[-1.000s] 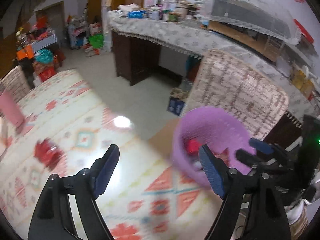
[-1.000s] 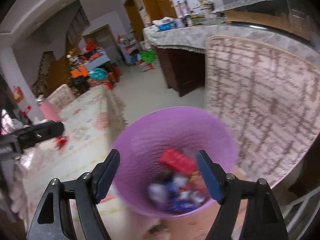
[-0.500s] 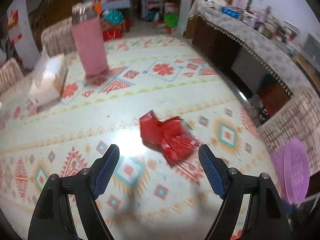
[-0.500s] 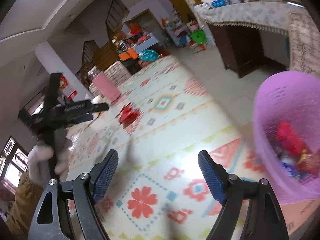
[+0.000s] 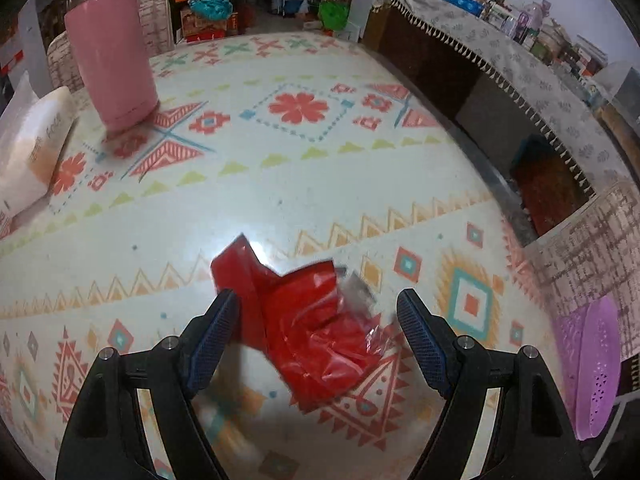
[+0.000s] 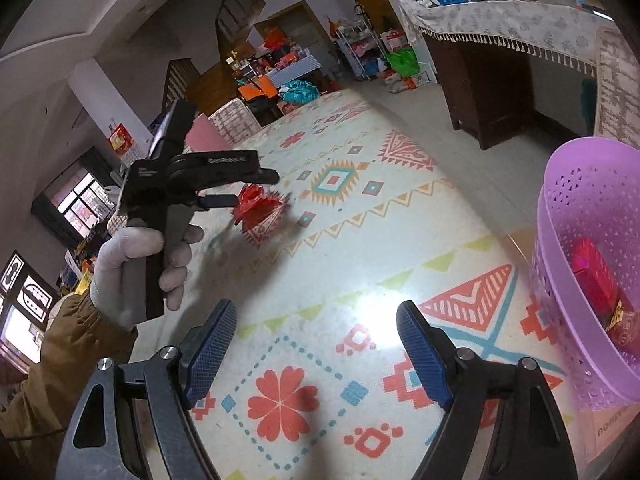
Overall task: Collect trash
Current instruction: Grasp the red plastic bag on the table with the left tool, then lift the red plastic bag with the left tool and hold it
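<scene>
Left gripper (image 5: 316,332), jaws spread wide and empty, straddles one crumpled red wrapper (image 5: 308,320) lying on the patterned tablecloth (image 5: 280,168); the wrapper sits between its fingers, nearer the left finger, long axis running diagonally across the gap. Right gripper (image 6: 316,344), equally wide and empty, is well apart from it. One purple basket (image 6: 580,248), right of the right fingers, already holds trash. Count: one loose wrapper, one basket.
</scene>
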A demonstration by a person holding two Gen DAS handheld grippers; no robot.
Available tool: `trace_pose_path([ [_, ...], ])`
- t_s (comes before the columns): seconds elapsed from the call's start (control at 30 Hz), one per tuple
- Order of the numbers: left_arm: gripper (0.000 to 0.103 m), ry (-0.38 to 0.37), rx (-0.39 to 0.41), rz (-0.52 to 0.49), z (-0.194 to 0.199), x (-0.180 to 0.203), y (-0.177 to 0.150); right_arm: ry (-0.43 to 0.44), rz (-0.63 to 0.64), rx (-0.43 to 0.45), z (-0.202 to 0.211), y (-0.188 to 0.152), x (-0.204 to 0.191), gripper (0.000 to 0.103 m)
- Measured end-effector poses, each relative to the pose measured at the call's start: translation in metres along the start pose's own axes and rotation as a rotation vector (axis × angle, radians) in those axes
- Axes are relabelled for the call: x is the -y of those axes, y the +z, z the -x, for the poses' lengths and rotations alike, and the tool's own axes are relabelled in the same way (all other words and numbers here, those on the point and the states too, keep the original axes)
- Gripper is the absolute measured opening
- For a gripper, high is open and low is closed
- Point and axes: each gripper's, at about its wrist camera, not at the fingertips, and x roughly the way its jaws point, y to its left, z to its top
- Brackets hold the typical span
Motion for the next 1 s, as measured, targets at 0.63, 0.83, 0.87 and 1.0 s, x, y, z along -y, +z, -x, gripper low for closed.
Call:
trace_pose_path([
  [0.63,0.044,0.009,0.109,0.072,0.132,-0.064,-0.107,-0.023,-0.005,-0.006,0.003,-0.001,0.003,0.086],
  [0.83,0.045,0.085,0.115,0.058,0.138,-0.081,-0.135,-0.054,0.006,-0.007,-0.001,-0.002,0.001,0.086],
  [0.87,0.045,0.093,0.113,0.06,0.136,-0.084,-0.138,-0.059,0.004,-0.006,-0.001,-0.002,0.001,0.086],
  [1.0,0.045,0.089,0.094,0.078,0.13,-0.099,-0.147,-0.081,-0.006,-0.003,-0.001,-0.002,0.003,0.086],
])
